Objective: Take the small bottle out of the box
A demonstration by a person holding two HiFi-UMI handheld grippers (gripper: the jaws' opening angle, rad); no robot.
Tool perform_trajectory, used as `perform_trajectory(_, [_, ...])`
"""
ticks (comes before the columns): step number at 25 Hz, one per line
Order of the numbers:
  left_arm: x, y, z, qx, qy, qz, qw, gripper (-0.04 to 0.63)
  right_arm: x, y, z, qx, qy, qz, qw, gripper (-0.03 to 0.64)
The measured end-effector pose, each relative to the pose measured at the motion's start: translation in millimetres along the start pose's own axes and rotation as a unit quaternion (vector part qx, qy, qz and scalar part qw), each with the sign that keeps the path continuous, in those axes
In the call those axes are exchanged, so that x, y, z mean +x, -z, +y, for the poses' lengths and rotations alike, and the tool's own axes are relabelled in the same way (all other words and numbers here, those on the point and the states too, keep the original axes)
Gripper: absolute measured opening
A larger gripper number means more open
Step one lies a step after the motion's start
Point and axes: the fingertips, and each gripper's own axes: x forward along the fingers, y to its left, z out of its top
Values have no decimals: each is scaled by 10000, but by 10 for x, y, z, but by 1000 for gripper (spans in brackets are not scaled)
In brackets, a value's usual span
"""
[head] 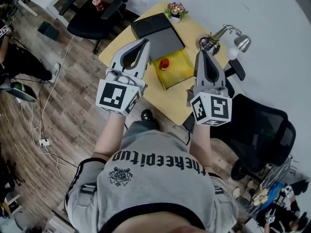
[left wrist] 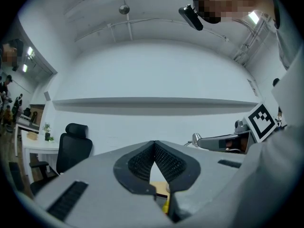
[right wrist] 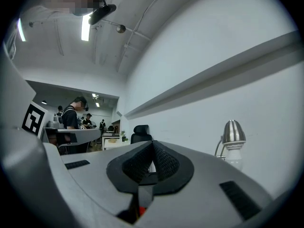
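In the head view a small bottle with a red cap (head: 164, 63) lies in an open yellow-green box (head: 176, 72) on the yellow table (head: 121, 45). My left gripper (head: 144, 41) is held up in the air to the left of the box, its jaws shut and empty. To the right of the box my right gripper (head: 201, 53) is also raised, shut on nothing. In the left gripper view the jaws (left wrist: 154, 143) meet at their tips and point at the white wall. The right gripper view shows the same closed jaws (right wrist: 152, 143).
A dark closed laptop (head: 158, 33) lies just behind the box, with a flower pot (head: 176, 11) at the table's far edge. A silver desk lamp (head: 233, 40) stands at the back right. Black office chairs stand at the right (head: 262, 130) and far left (head: 92, 18). Cables run over the wooden floor (head: 43, 130).
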Motion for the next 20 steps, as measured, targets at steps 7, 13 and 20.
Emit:
perform_trajectory(7, [133, 500, 10, -152, 250, 544, 9981, 3, 86, 306, 0, 75, 77, 356, 9993, 2])
perform_trajectory(13, [259, 1043, -87, -181, 541, 1136, 9919, 5, 112, 508, -60, 136, 164, 577, 9981, 2])
perform_trajectory(20, [369, 1689, -172, -252, 894, 1798, 9793, 49, 149, 714, -124, 171, 250, 811, 9962, 2])
